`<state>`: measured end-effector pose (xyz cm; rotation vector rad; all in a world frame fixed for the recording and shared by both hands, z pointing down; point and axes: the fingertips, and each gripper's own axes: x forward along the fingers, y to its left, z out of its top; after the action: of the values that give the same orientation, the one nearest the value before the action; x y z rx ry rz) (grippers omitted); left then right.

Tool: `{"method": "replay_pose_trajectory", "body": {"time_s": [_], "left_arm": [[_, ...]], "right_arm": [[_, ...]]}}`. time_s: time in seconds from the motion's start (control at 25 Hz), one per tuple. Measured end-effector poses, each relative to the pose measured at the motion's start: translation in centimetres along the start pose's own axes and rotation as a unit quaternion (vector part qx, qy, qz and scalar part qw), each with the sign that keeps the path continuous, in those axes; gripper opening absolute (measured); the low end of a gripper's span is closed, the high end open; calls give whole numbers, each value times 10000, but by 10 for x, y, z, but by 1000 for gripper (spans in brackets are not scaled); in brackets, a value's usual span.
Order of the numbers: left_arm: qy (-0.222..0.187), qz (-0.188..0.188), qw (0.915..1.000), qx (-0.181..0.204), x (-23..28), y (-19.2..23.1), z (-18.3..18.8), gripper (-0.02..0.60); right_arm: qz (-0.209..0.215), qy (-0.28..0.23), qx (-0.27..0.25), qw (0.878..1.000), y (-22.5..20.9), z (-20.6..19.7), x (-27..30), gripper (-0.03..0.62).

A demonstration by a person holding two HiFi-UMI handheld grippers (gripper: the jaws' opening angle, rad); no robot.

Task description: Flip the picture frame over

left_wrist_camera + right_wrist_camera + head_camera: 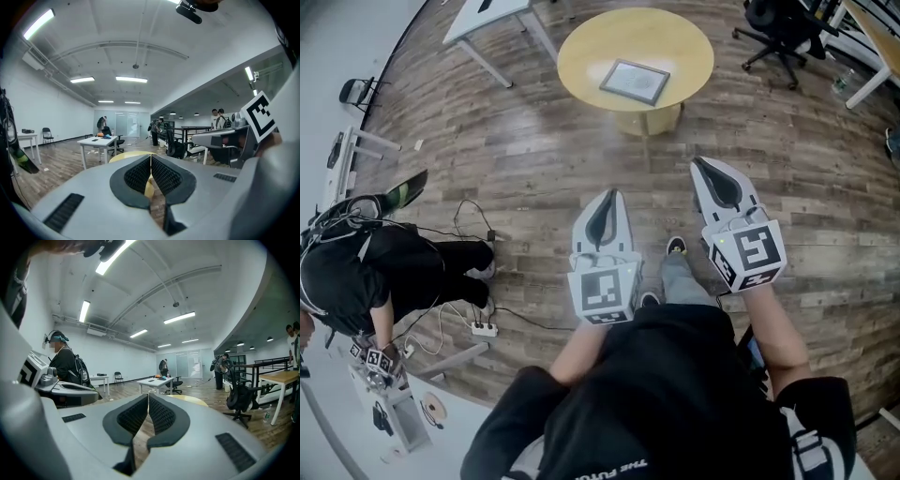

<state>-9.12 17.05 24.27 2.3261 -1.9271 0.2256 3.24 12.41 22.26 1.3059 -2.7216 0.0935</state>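
Observation:
The picture frame lies flat on a round yellow table some way ahead of me, grey-edged with a pale face up. Both grippers are held out over the wooden floor, well short of the table. My left gripper is shut with nothing between its pads. The right gripper, a little further forward, is also shut and empty. In the left gripper view the closed jaws point at the yellow table. In the right gripper view the shut jaws sit left of the table's edge; the frame is hidden in both.
A white table stands at the far left and a black office chair at the far right, next to a wood-topped desk. A person in black crouches at the left by cables and a power strip.

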Motion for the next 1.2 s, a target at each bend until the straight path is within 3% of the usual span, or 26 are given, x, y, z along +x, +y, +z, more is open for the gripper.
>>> {"method": "replay_pose_trajectory", "body": {"time_s": [0.44,0.76,1.2], "left_arm": [[-16,35,10000,88,93,2,28,23],[48,-47,9999,133,155,-29,27,25],[148,10,9996,238,194,-39,27,23]], "right_arm": [[551,-98,-204,9982,-67,16,65,20],[697,-95,-56,9975,-131,4,80,20],[843,-1,-133,9964,-162,-6,107,20]]}}
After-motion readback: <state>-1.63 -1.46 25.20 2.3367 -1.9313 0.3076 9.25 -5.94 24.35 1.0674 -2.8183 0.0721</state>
